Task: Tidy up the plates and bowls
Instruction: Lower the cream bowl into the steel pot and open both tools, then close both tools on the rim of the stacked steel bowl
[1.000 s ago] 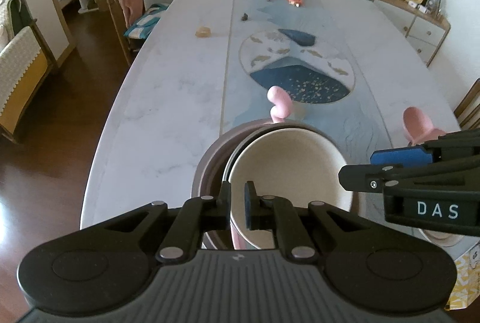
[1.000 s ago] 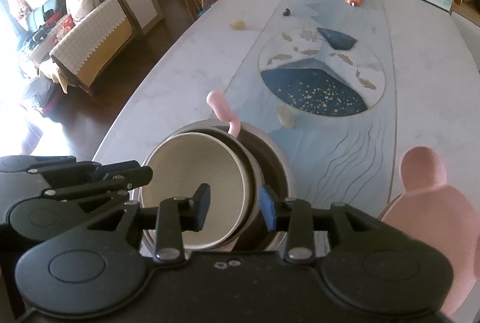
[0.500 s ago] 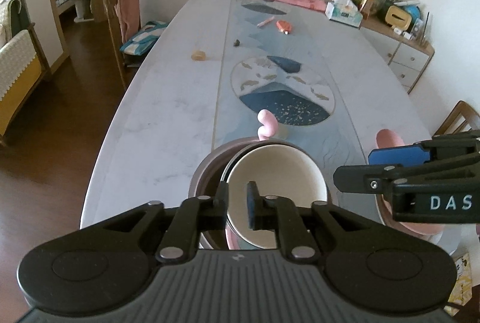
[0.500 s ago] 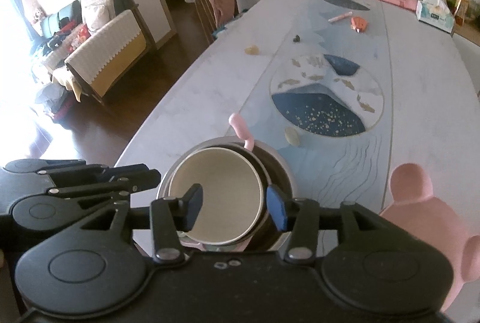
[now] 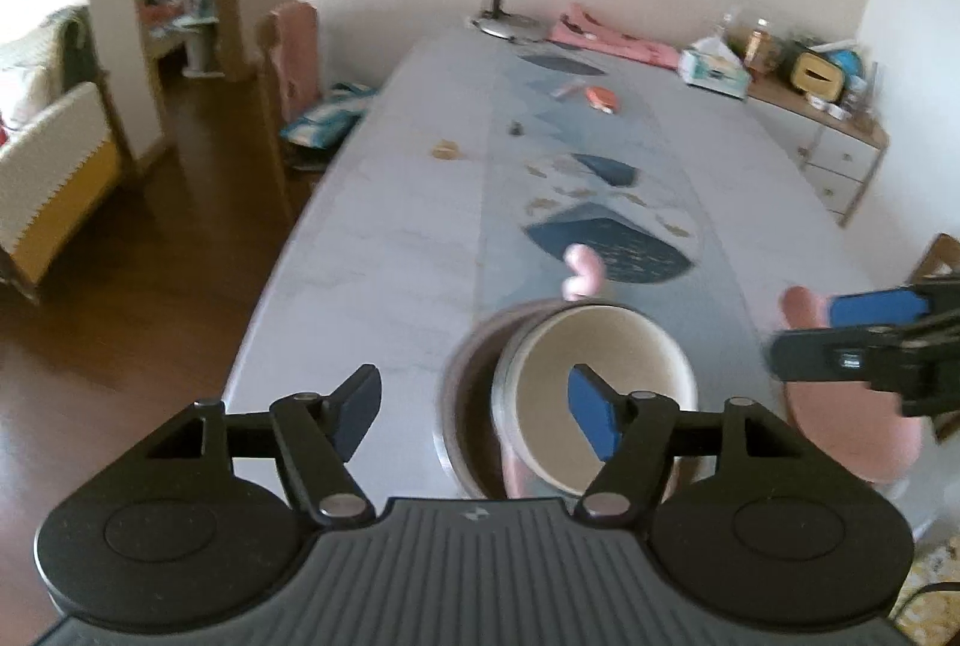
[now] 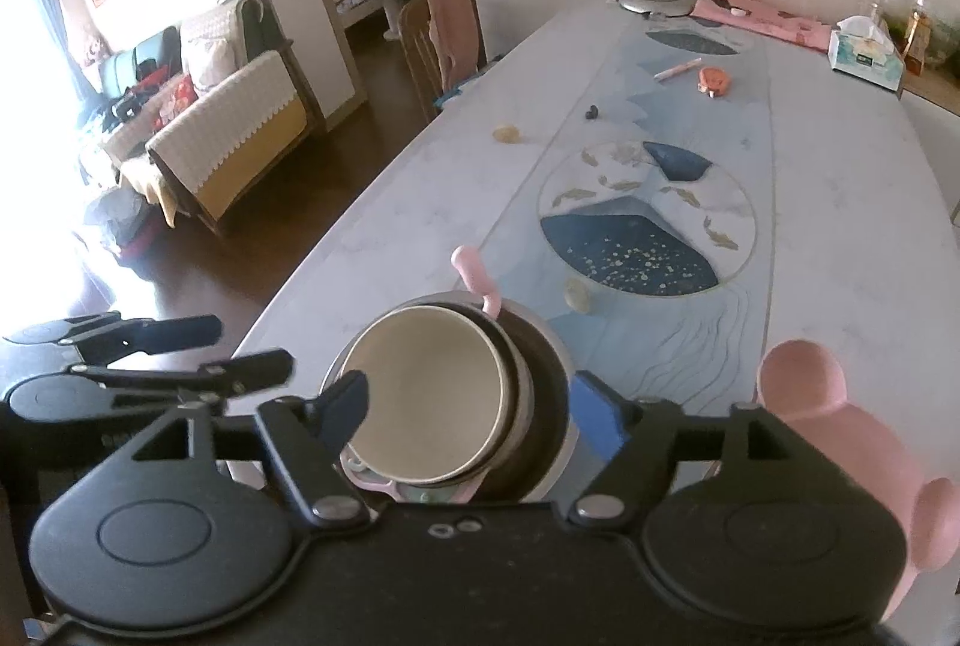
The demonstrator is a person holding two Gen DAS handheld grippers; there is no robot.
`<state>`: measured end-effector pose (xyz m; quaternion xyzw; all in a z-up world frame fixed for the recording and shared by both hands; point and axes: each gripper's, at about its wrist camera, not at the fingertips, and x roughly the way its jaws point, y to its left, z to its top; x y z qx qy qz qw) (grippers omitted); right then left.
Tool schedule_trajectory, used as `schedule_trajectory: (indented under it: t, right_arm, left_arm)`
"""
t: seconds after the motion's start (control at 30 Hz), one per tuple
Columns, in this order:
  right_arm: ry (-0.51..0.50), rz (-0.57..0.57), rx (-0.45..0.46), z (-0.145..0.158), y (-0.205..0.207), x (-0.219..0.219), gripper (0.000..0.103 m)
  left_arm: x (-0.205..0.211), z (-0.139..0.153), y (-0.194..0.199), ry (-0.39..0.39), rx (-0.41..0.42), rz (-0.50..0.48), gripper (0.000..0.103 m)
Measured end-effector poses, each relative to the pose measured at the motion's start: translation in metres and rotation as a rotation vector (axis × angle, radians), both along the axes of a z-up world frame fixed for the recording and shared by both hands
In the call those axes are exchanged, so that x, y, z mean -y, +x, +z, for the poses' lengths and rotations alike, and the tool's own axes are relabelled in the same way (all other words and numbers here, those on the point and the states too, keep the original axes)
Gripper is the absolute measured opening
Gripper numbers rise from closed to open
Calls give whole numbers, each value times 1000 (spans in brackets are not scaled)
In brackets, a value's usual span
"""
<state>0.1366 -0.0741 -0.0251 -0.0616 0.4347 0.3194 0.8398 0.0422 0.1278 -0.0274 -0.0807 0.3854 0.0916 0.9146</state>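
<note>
Both sets of jaws spread and empty, just been opening, nothing pinched. Left gripper (image 5: 474, 409) and right gripper (image 6: 468, 409) hang above the bowl stack (image 6: 444, 400) on the surface (image 6: 420, 202). Stack sits just ahead of and below both jaws: cream bowl (image 5: 600, 382) nested off-centre in a darker outer bowl (image 5: 465, 406), pink handle (image 6: 474, 277) sticking out the far side. Pink eared plate (image 6: 840, 436) lies right of the right jaws. Bowls look rigid, light and smooth, probably slippery and chip-prone. Best hold: pinch across a rim wall, one pad inside, one outside. Lift level, since the nest is already tilted.
</note>
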Motion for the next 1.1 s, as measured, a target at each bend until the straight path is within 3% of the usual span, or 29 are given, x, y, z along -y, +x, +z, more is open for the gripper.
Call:
schedule_trajectory:
  t: [0.2, 0.53, 0.67, 0.97, 1.1]
  right_arm:
    - [-20, -16, 19, -12, 1, 14, 95]
    - [-47, -73, -44, -57, 15, 28, 95]
    - [-89, -64, -31, -73, 15, 24, 89]
    - [-103, -108, -126, -98, 28, 22, 73]
    - [-105, -117, -163, -107, 34, 20, 62]
  left_arm:
    - [-18, -12, 2, 3, -17, 25, 73]
    - [-44, -55, 20, -11, -140, 17, 73]
    - [-49, -71, 27, -15, -184, 15, 72]
    - [-36, -79, 47, 7, -194, -28, 71]
    - [-34, -86, 58, -29, -219, -35, 57]
